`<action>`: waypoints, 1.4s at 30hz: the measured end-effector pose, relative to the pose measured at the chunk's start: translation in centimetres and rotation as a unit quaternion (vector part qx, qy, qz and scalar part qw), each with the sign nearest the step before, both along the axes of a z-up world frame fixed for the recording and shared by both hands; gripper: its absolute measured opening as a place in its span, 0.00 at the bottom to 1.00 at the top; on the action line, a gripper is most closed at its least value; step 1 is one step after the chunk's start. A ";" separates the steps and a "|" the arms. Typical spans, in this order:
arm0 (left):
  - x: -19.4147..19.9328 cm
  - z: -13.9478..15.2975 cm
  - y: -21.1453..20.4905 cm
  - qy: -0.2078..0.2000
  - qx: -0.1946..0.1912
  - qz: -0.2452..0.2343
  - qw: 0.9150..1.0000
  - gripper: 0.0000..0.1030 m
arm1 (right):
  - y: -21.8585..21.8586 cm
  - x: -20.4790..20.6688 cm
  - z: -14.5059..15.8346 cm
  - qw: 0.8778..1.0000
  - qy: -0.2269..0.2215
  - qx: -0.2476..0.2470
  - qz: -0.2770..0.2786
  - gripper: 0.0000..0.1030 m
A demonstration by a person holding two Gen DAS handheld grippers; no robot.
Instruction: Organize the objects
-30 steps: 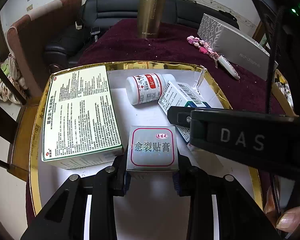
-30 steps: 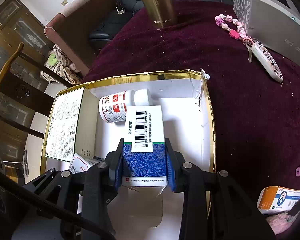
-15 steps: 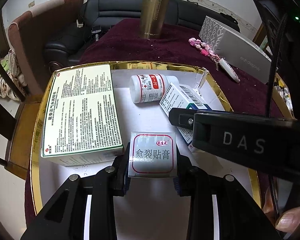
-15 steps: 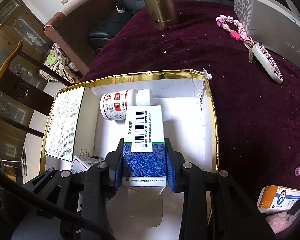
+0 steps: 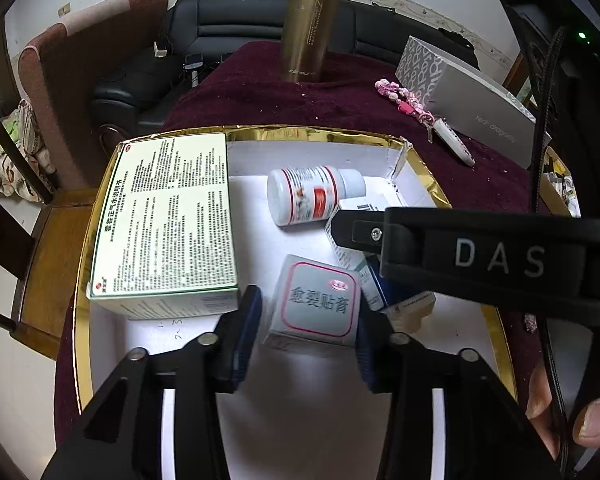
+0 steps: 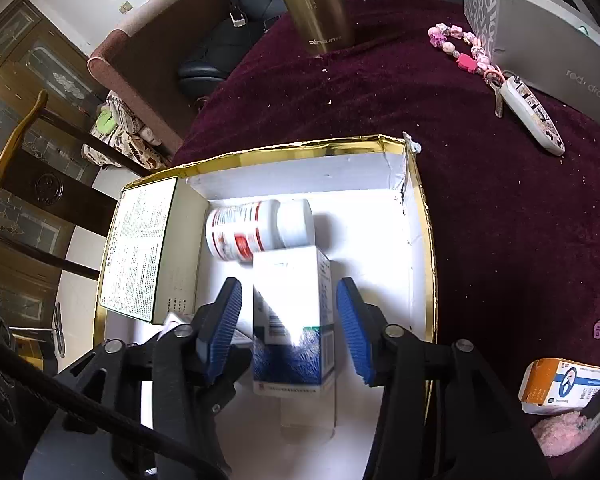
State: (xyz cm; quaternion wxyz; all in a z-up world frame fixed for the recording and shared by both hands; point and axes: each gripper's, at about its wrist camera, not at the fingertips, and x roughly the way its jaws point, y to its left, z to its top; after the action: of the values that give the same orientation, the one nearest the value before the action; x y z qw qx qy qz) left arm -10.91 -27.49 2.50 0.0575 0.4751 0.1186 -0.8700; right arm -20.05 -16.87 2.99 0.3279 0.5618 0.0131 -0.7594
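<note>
Gold-rimmed tray (image 5: 80,320) holds four things: three boxes, one bottle (image 5: 314,194); left tool (image 5: 306,332) and right tool (image 6: 288,328) have just been opening, each loosely straddling one box.

Maroon-clothed table (image 6: 500,220), gold-rimmed tray (image 6: 430,264), flask (image 5: 310,32)

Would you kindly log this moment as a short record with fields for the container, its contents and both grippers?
container: gold-rimmed tray, white inside
contents: large leaflet box, pill bottle on its side, small grey box, blue-and-white box
left gripper: jaws just opened, grey box between them, pads clear of it
right gripper: jaws just opened, blue-and-white box between them, released
outside tray: gold flask, orange-and-white box
</note>
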 end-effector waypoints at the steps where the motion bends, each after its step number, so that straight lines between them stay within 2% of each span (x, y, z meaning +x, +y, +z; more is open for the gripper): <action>1: 0.2 0.2 0.0 0.003 -0.002 0.000 1.000 0.39 | 0.1 0.1 0.1 1.000 0.002 -0.001 -0.002 0.47; 14: 1.4 1.6 0.3 0.014 -0.006 0.001 1.000 0.39 | 1.5 1.0 0.9 1.000 0.000 -0.021 -0.006 0.47; 21: 2.6 2.4 1.1 0.026 -0.026 0.004 0.999 0.39 | 2.3 2.4 2.1 1.000 0.021 -0.022 -0.003 0.47; 30: 4.5 3.2 3.3 0.045 -0.058 0.000 0.997 0.39 | 4.7 3.7 2.1 0.999 0.023 -0.029 -0.008 0.47; 42: 5.5 4.3 6.0 0.056 -0.074 -0.017 0.996 0.39 | 8.0 5.5 2.7 0.998 0.031 -0.052 -0.007 0.47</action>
State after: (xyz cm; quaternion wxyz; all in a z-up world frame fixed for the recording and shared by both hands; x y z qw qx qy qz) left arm -5.39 -21.50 6.78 0.0716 0.4222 0.0488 -0.9024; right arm -14.54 -8.84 5.71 0.3505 0.5207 -0.0203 -0.7782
